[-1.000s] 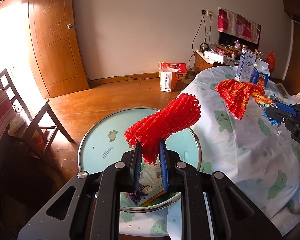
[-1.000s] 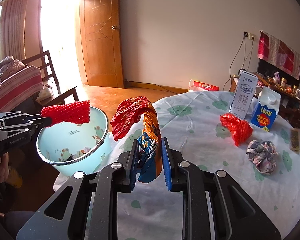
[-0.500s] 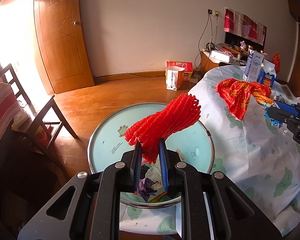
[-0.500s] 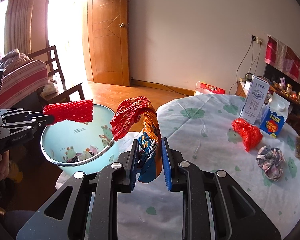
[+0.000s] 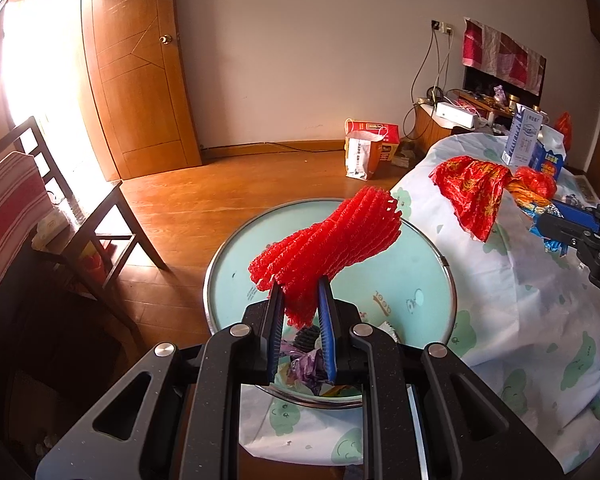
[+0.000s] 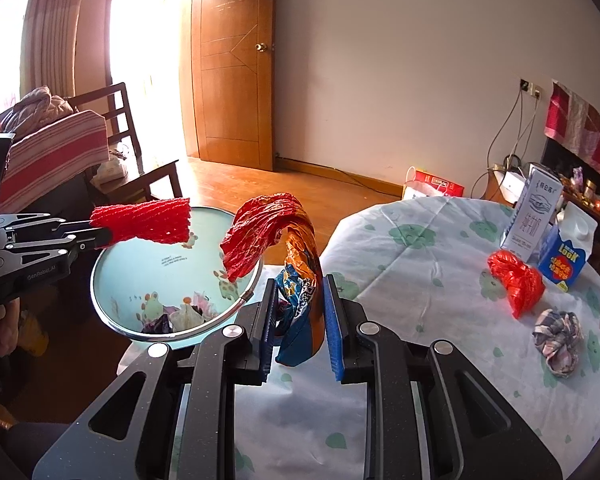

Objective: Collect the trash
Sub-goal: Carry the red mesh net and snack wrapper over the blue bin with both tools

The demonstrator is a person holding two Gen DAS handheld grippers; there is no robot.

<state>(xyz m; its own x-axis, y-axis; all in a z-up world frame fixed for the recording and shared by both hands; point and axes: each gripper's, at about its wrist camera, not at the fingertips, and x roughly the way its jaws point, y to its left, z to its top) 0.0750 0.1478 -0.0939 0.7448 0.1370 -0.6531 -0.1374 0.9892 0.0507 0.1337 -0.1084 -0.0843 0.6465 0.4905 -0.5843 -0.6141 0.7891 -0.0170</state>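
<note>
Your left gripper [image 5: 300,300] pinches the red foam net [image 5: 328,240], now nearer over the basin [image 5: 440,256] — right gripper [image 6: 300,308] clamps crumpled wrappers [image 6: 296,264] — release both next.

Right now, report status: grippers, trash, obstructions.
Left gripper shut on red foam net, over basin. Right gripper shut on crumpled wrappers, beside basin. Nothing in the way.

right hand-held gripper [image 6: 300,300]: clamps crumpled wrappers [image 6: 296,264]
left hand-held gripper [image 6: 100,234]: holds red foam net [image 6: 144,222] above basin [image 6: 104,312]
</note>
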